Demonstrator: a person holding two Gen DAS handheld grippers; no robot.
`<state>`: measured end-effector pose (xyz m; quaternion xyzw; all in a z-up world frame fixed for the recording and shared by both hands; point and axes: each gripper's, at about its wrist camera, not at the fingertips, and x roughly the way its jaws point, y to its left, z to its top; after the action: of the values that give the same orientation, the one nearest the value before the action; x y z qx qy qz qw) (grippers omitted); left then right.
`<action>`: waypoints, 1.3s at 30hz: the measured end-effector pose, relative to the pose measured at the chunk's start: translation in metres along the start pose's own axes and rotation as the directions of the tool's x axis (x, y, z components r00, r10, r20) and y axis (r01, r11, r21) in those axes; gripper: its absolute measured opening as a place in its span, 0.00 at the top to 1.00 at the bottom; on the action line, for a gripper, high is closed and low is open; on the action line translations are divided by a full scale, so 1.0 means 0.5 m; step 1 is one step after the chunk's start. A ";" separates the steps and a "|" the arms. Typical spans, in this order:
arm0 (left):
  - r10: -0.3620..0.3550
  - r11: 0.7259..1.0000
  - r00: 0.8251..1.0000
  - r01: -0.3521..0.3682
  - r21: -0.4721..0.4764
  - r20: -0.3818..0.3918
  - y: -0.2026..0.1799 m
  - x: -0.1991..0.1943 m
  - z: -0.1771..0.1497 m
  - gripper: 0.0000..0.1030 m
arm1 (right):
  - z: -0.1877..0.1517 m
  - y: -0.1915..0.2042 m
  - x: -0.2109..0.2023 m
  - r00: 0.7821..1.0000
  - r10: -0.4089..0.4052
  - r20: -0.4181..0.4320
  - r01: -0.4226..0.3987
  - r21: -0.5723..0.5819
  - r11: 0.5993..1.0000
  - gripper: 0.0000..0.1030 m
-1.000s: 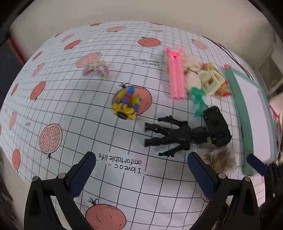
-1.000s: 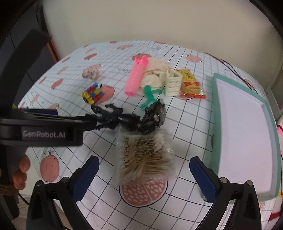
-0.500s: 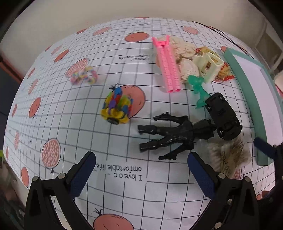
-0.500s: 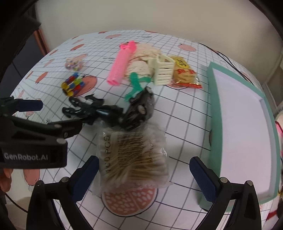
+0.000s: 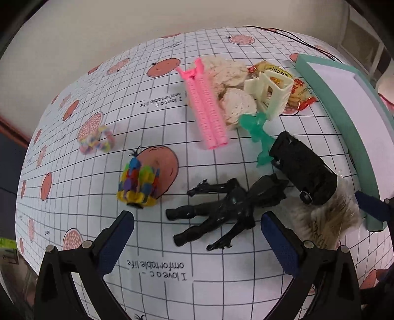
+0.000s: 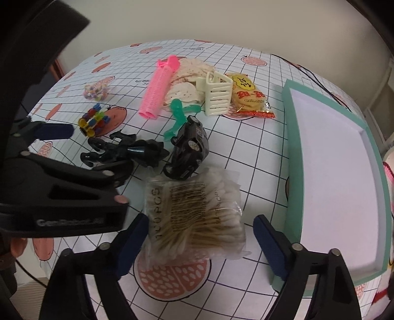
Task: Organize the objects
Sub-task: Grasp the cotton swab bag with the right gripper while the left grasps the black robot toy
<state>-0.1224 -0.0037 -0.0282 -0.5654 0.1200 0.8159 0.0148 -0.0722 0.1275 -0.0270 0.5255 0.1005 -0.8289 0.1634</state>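
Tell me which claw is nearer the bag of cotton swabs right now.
Right. The right claw is open with the bag of cotton swabs lying between its fingers. The left claw is open over the black action figure, beside the bag.

Domestic room, likely a home. Bench point(image 6: 246, 137) covered with a printed grid cloth point(image 5: 73, 187) bearing cartoon fruit and the slogan "I love a comfortable life". Plain cream wall point(image 6: 221, 22) close behind. Household odds and ends scattered about: pink hair roller point(image 6: 157, 91), cream hair claw point(image 6: 218, 98), snack packet point(image 6: 248, 96), bag of cotton swabs point(image 6: 197, 216), toy figure point(image 5: 221, 209), toy car point(image 6: 189, 147).
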 end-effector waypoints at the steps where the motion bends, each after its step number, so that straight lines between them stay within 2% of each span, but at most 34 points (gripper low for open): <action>1: -0.001 1.000 1.000 0.001 0.002 -0.002 -0.003 0.003 0.001 0.02 | 0.000 0.000 0.001 1.000 0.002 -0.002 -0.002 0.001 1.000 0.20; 3: -0.006 1.000 1.000 0.006 0.013 -0.012 -0.007 0.014 0.004 0.05 | 0.000 -0.001 0.002 1.000 0.007 -0.009 -0.007 0.005 1.000 0.25; 9: -0.021 1.000 1.000 0.021 0.017 -0.019 -0.030 0.008 -0.001 0.14 | -0.001 -0.006 0.000 1.000 0.020 -0.018 -0.019 0.018 1.000 0.29; 13: -0.060 0.998 0.998 0.060 -0.008 -0.023 -0.030 0.001 -0.005 0.26 | -0.001 -0.008 -0.001 0.999 0.029 -0.028 -0.028 0.026 0.999 0.29; 27: -0.052 0.998 0.998 0.050 -0.050 -0.040 -0.038 -0.009 -0.026 0.27 | -0.011 -0.020 -0.010 0.997 0.059 -0.045 -0.057 0.046 0.997 0.29; 36: -0.025 0.996 0.999 0.023 -0.091 -0.023 -0.025 -0.009 -0.033 0.27 | -0.012 -0.030 -0.036 0.997 0.073 -0.022 -0.072 0.055 0.996 0.29; 39: -0.001 0.994 1.000 0.002 -0.105 0.005 -0.017 -0.019 -0.031 0.27 | -0.013 -0.030 -0.051 0.997 0.078 -0.004 -0.078 0.061 0.995 0.29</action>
<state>-0.1035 0.0026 -0.0259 -0.5635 0.0765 0.8225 -0.0141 -0.0624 0.1478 -0.0067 0.5365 0.0551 -0.8228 0.1792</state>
